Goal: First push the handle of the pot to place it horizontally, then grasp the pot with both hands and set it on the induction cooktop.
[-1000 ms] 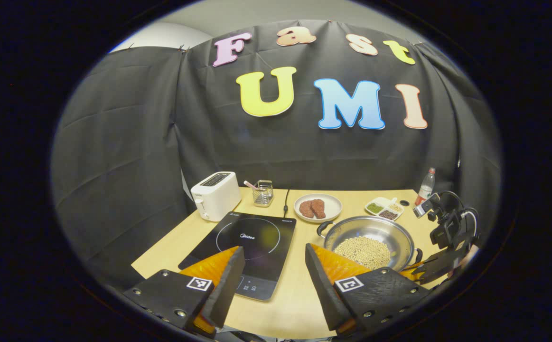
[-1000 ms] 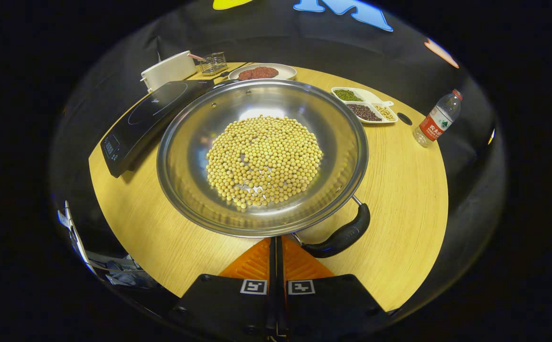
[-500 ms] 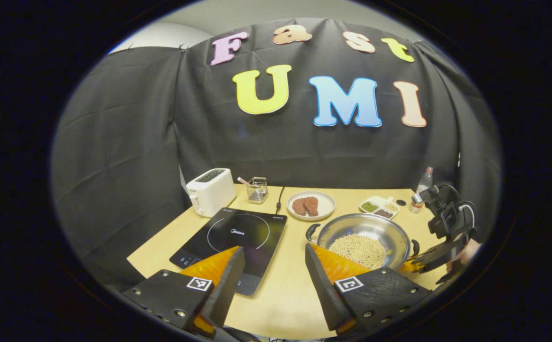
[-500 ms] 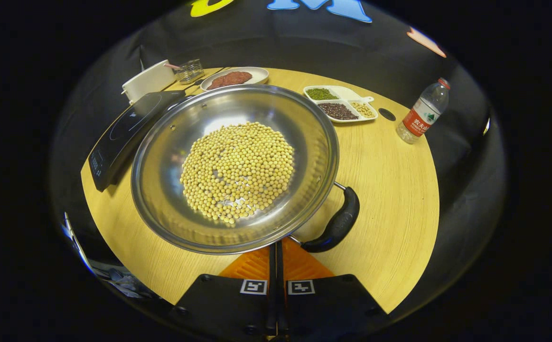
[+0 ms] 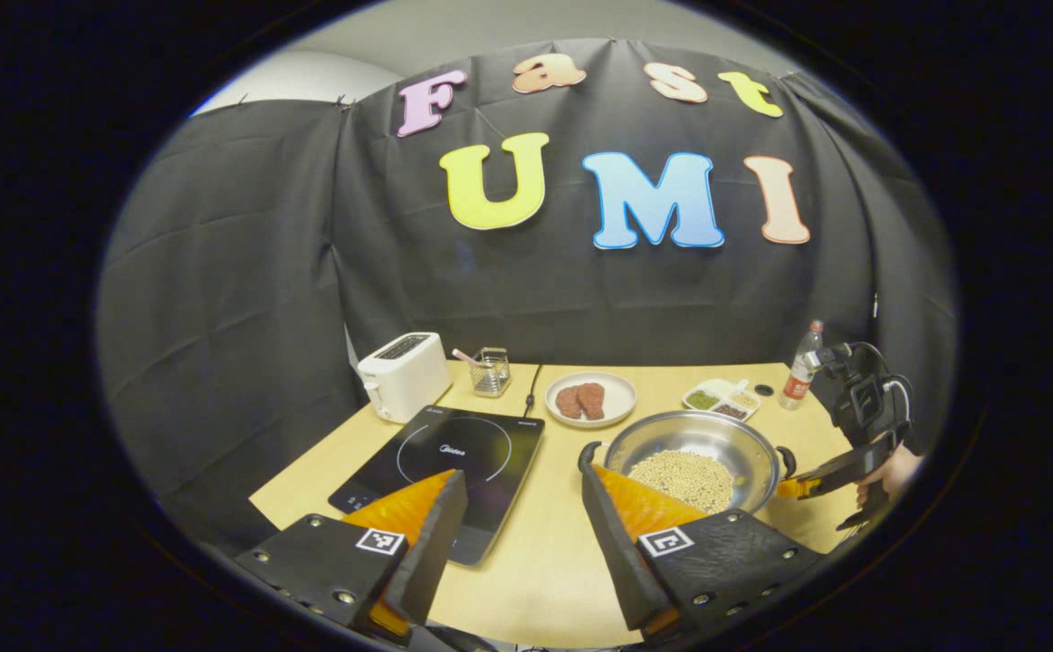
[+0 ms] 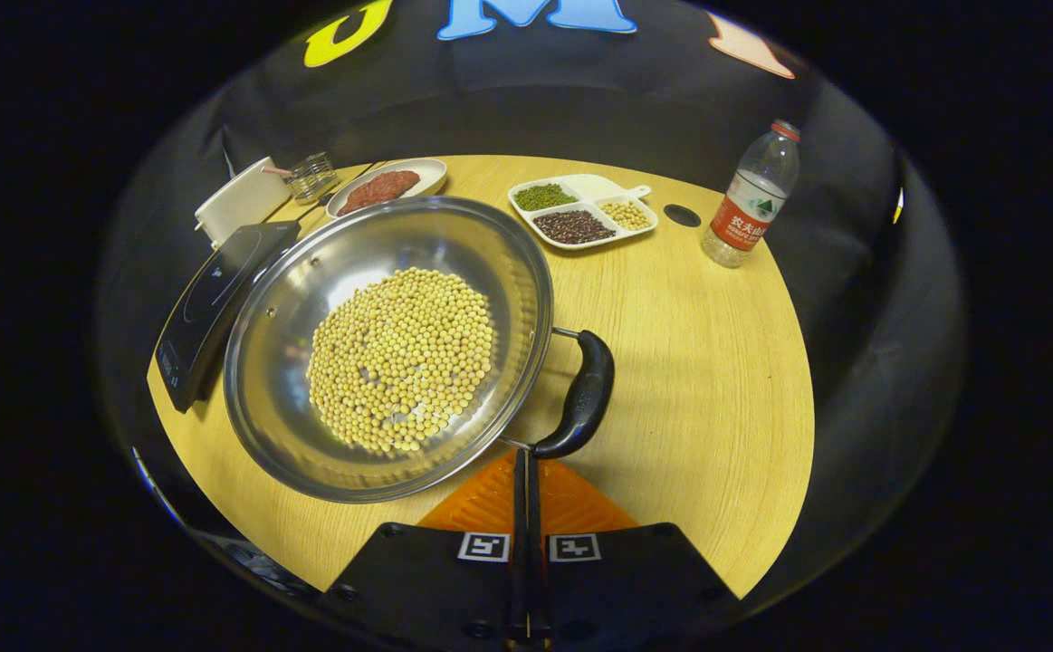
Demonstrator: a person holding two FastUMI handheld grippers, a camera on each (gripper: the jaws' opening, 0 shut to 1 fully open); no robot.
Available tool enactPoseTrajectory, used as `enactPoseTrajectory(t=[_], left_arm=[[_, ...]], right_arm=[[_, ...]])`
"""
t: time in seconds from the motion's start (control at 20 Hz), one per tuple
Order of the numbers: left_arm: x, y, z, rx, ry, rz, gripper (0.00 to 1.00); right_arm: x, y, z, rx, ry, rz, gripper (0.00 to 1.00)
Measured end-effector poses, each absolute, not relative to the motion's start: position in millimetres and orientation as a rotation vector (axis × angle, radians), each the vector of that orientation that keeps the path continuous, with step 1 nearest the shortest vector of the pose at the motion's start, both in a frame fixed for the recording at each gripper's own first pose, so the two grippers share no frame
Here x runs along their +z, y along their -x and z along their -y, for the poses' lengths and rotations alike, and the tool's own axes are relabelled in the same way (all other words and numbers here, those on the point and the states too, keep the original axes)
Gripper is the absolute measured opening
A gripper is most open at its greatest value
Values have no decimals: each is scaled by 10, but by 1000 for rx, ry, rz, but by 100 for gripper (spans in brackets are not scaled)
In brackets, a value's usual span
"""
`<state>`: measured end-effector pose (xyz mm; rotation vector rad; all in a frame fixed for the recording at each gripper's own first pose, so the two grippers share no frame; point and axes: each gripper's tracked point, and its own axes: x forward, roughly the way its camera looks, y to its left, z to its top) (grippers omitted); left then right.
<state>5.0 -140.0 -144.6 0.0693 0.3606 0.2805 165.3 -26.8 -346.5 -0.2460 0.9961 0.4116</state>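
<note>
A steel pot [image 6: 354, 258] holding soybeans [image 6: 399, 358] stands on the wooden table, right of the black induction cooktop [image 6: 209, 303]. In the right gripper view my right gripper [image 6: 526, 457] is shut with nothing between its fingers, and its tips touch the near end of the pot's black handle [image 6: 583, 394]. The left gripper view shows the pot [image 5: 671, 439] with one handle [image 5: 588, 450] at its left and one [image 5: 787, 460] at its right, almost level. My left gripper [image 5: 523, 475] hangs open between cooktop [image 5: 445, 453] and pot. The right gripper [image 5: 798, 489] is at the pot's right handle.
At the table's back stand a white toaster [image 5: 402, 373], a wire basket [image 5: 490, 371], a plate of meat [image 5: 591, 398], a divided dish of beans [image 6: 580, 208] and a water bottle [image 6: 751, 199]. A hand [image 5: 893, 471] holds the right gripper. Bare table [image 6: 698, 362] lies right of the pot.
The right gripper has pushed the near handle round, so the pot turned and its two handles now lie nearly level. The left gripper stayed open and shifted only slightly.
</note>
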Motion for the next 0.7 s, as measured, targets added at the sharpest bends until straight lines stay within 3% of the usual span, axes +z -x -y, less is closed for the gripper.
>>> enactPoseTrajectory(t=[0.25,0.6,0.7], left_arm=[[-1237,-68,1375,262,-45,-308,78],[-1076,-88,1212,122,-68,-257,78],[-1074,-81,1131,74,-58,-244,76]], right_arm=[[-3392,-1688,340,377,228,-962,2],[-2856,-1474,541,237,128,-859,3],[-2741,-1407,587,184,108,-835,20]])
